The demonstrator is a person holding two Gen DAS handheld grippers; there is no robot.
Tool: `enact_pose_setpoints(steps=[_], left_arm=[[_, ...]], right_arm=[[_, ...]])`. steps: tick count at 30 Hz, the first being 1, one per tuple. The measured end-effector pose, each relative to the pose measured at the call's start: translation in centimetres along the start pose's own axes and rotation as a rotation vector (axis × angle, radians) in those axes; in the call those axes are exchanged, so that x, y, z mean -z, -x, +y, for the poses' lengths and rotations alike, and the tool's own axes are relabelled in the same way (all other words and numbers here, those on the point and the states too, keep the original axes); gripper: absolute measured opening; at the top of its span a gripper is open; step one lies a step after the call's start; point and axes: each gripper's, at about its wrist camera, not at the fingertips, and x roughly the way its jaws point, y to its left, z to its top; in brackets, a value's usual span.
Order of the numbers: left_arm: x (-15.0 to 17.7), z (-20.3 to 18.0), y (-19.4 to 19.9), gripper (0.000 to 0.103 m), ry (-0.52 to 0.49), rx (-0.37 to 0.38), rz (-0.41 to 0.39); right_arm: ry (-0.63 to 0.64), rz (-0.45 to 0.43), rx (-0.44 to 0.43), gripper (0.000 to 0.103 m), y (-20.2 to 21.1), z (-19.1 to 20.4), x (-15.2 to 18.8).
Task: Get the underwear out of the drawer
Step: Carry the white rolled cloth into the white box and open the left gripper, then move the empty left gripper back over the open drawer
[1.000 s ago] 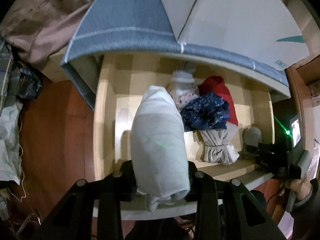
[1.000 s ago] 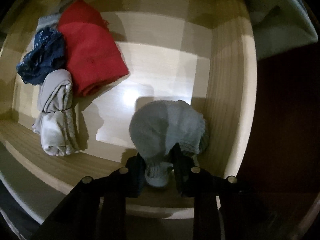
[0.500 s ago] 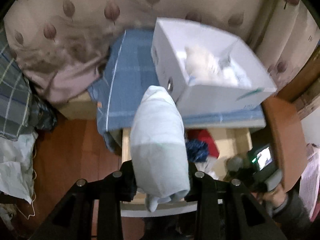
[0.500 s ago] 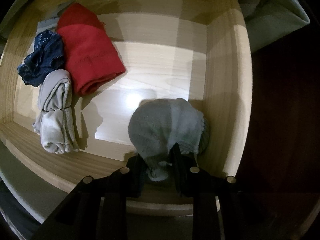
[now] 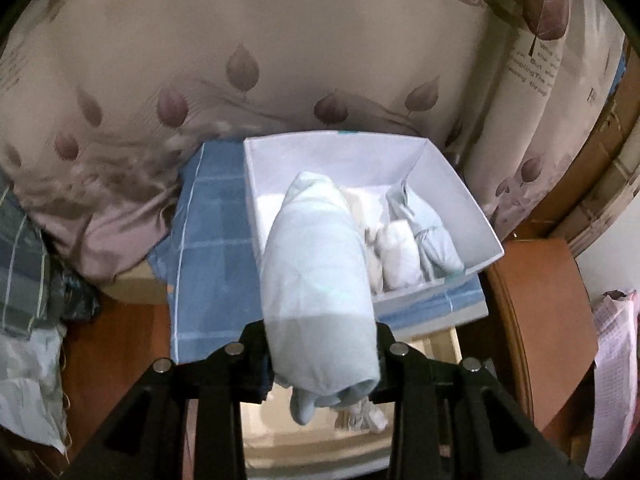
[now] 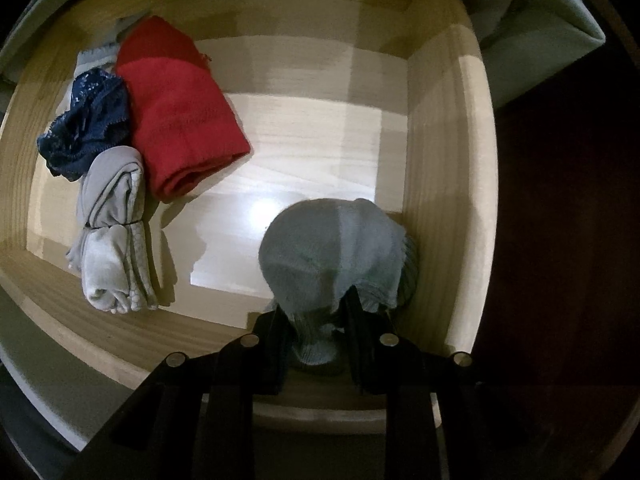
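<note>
My left gripper (image 5: 320, 354) is shut on a pale blue rolled underwear (image 5: 316, 280), held up in front of a white box (image 5: 452, 184) that holds several rolled light garments. Below it shows a strip of the wooden drawer (image 5: 320, 444). My right gripper (image 6: 316, 320) points down into the drawer (image 6: 444, 160) and is shut on a grey-blue rolled underwear (image 6: 332, 252) by the right wall. Left in the drawer lie a red roll (image 6: 180, 116), a dark blue lace piece (image 6: 88, 120) and a grey roll (image 6: 112, 232).
The white box stands on a blue checked cloth (image 5: 212, 240) over the drawer unit. A leaf-patterned curtain (image 5: 200, 60) hangs behind. Plaid fabric and bags (image 5: 24, 288) lie at the left, a brown wooden board (image 5: 536, 320) at the right.
My left gripper has risen with the pale blue roll from above the drawer to the height of the white box's opening. The right gripper has stayed on the grey-blue roll.
</note>
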Motion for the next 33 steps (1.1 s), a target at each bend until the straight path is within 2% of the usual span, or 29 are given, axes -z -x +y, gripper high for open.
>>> enact_pose_setpoints(steps=[6, 16, 20, 23, 28, 33], left_arm=[[-2.5, -1.7, -4.2, 0.033, -0.042, -0.025, 0.008], [-2.6, -1.5, -9.7, 0.036, -0.075, -0.098, 0.094], [-2.6, -1.2, -10.7, 0.047, -0.057, -0.143, 0.109], [-2.6, -1.0, -10.7, 0.054, -0.045, -0.149, 0.111], [-2.3, -1.2, -9.0, 0.055, -0.047, -0.129, 0.094], [-0.2, -1.8, -5.7, 0.055, -0.113, -0.144, 0.054]], right_arm=[[-0.001, -0.013, 0.000, 0.021, 0.2, 0.2, 0.3], [0.003, -0.016, 0.000, 0.021, 0.1, 0.3, 0.4], [0.002, -0.016, 0.000, 0.021, 0.1, 0.3, 0.4], [0.002, -0.017, 0.001, 0.021, 0.1, 0.2, 0.3], [0.002, -0.013, 0.002, 0.022, 0.0, 0.2, 0.2], [-0.001, -0.009, 0.007, 0.022, 0.2, 0.2, 0.1]])
